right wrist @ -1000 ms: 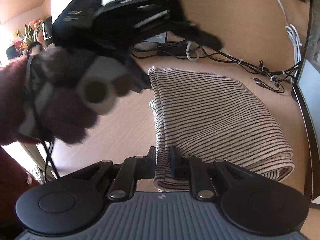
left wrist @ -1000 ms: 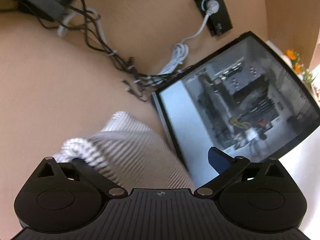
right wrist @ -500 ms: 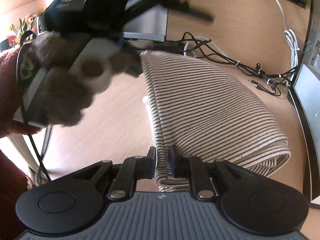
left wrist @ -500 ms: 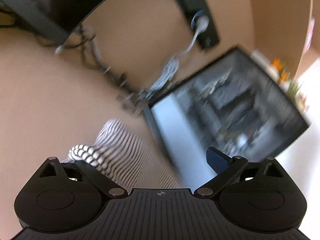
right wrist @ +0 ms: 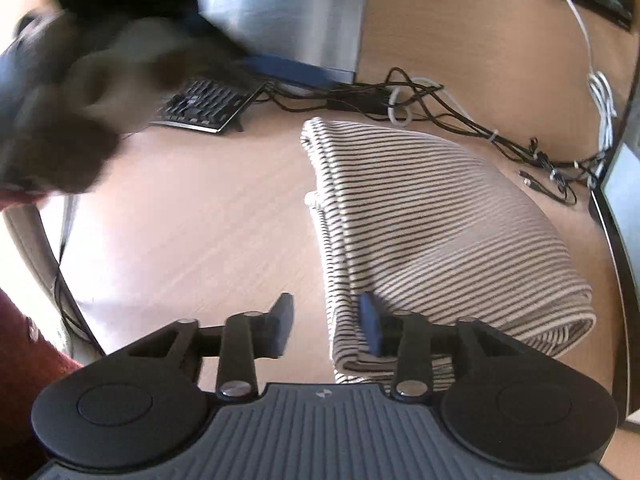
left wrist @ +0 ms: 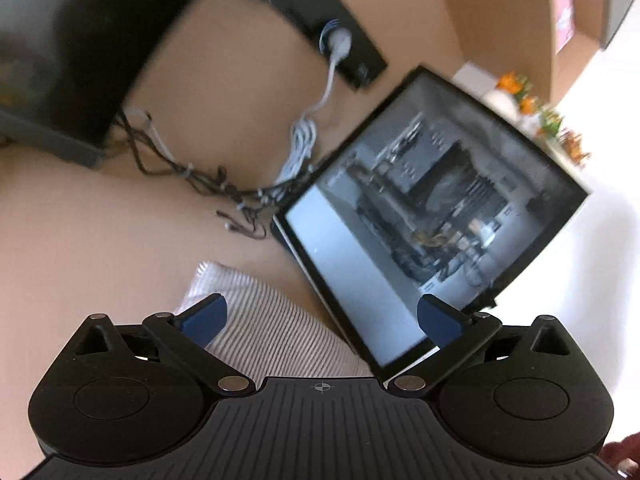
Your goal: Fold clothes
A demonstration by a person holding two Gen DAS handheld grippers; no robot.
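Observation:
A cream garment with thin dark stripes lies folded in a thick bundle on the wooden desk. My right gripper is open at the bundle's near left edge, with the cloth between its fingers and no grip on it. My left gripper is wide open above the garment's far corner, holding nothing. In the right wrist view the left gripper and its gloved hand show as a dark blur at upper left.
A glass-sided computer case stands right of the garment. A tangle of black and white cables runs behind it. A keyboard, a monitor stand and a black power strip sit at the back.
My right gripper has opened and let go of the garment's edge. My left gripper has lifted up and away to the left, off the cloth, which has settled flat.

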